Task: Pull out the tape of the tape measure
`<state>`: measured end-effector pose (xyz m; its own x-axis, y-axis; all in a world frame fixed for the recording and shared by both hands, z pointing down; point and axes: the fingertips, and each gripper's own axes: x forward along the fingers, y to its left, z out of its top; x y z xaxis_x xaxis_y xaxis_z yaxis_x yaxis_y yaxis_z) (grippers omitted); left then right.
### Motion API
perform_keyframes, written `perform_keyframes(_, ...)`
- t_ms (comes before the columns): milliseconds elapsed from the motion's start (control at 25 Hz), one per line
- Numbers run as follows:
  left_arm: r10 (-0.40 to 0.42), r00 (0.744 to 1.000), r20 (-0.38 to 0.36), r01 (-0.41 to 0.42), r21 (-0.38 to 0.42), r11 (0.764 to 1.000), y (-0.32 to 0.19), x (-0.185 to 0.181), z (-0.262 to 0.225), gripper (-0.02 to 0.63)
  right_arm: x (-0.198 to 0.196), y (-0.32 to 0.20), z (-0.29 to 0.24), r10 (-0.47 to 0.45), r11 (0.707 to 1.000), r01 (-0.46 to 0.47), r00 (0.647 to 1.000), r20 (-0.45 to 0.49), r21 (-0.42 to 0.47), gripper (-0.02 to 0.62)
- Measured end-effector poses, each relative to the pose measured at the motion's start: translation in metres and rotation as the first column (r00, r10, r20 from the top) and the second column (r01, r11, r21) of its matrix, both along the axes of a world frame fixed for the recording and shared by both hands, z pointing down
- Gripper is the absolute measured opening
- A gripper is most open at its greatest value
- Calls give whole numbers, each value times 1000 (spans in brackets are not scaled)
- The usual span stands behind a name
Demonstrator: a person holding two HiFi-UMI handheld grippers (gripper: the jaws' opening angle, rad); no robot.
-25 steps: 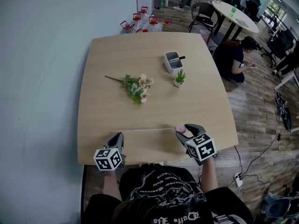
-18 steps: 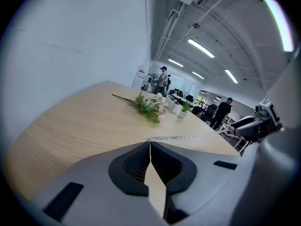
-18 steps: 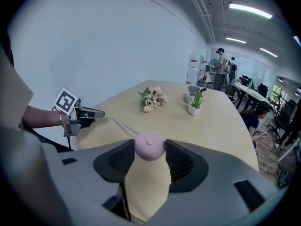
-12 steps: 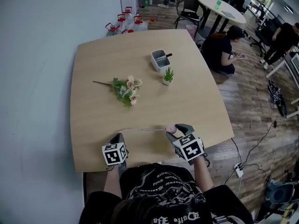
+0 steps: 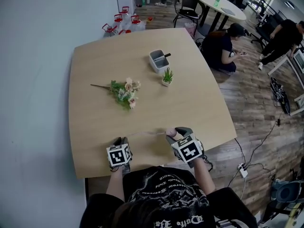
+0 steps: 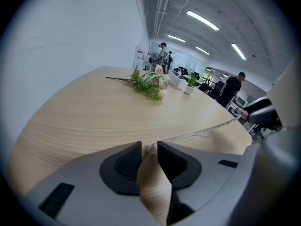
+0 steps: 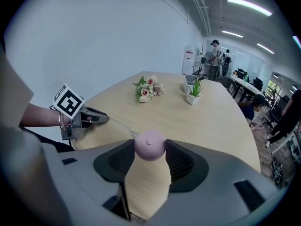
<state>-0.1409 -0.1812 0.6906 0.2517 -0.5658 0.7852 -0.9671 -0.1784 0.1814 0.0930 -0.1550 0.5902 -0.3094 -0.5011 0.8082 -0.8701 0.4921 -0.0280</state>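
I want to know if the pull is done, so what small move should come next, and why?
Probably lift the left gripper back, clear of the tape. Its jaws have just been opening and stand apart, the tape's end lying loose at their tips. The tape is drawn out across the table to the pink case, gripped by the right gripper.
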Motion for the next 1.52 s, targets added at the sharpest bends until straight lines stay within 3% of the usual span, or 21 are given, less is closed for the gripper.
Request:
perform_keyframes(240, -30, 994, -106, 31, 5, 1000, 0, 1, -7, 210, 3, -4, 6, 4, 1000, -4, 1000, -2, -17, 224)
perform_keyframes(600, -197, 947, -255, 230, 107, 967, 11, -42, -46, 215, 11, -30, 16, -29, 1000, 29, 1000, -6, 5, 224)
perform_keyframes(840, -262, 934, -242, 303, 147, 942, 25, -66, -59, 215, 22, -50, 34, -45, 999, 45, 999, -23, -4, 224)
perform_keyframes(1080, -284, 934, -215, 324, 184, 928, 40, -73, -70, 215, 34, -62, 64, -64, 997, 63, 997, -38, -34, 225)
perform_keyframes(1280, -332, 923, -194, 365, 175, 914, 61, -83, -71, 214, 45, -64, 83, -87, 995, 85, 995, -55, -44, 225)
perform_keyframes(1520, -381, 905, -190, 412, 171, 895, 80, -91, -72, 215, 65, -65, 88, -45, 998, 43, 998, -48, -46, 226)
